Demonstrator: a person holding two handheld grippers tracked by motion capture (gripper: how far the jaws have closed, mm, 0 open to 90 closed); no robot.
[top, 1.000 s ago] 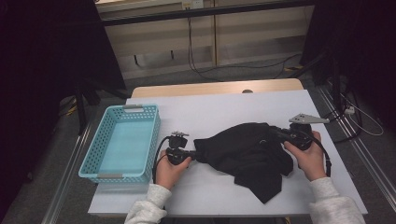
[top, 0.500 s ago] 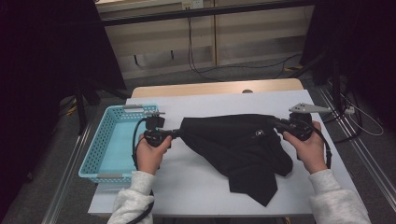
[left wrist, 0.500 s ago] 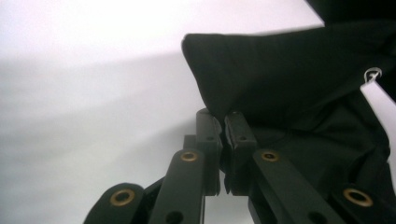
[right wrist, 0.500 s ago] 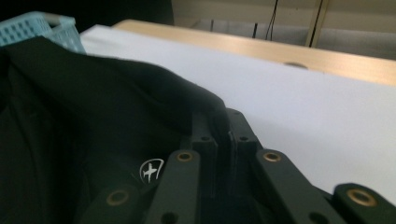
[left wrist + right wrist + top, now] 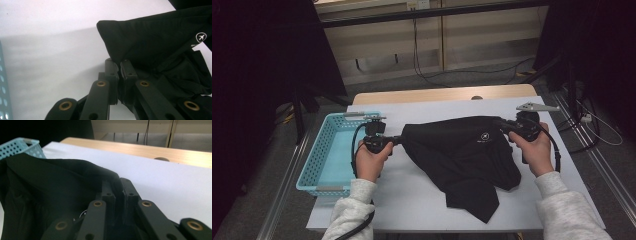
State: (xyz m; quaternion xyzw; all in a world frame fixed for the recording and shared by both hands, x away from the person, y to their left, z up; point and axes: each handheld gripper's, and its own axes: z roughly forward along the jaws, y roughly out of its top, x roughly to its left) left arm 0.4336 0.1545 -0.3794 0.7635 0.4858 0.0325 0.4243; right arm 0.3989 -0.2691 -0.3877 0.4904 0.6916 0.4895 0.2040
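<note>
A black garment (image 5: 462, 155) with a small white logo is stretched between my two grippers above the white table (image 5: 412, 195), and its lower part hangs down onto the table. My left gripper (image 5: 398, 140) is shut on the garment's left corner (image 5: 112, 32), with the cloth pinched between the jaws. On the other side, my right gripper (image 5: 503, 125) is shut on the right corner (image 5: 110, 176) of the same garment. Cloth fills the narrow gap between its black fingers (image 5: 130, 195).
A light blue plastic basket (image 5: 327, 150) stands at the table's left edge, close to my left hand. A wooden strip (image 5: 442, 94) runs along the table's far edge. Cables lie on the floor behind the table and to its right.
Both hands have lifted and moved apart, the left one toward the basket. The garment, bunched on the table a second ago, is now pulled out wide between the grippers.
</note>
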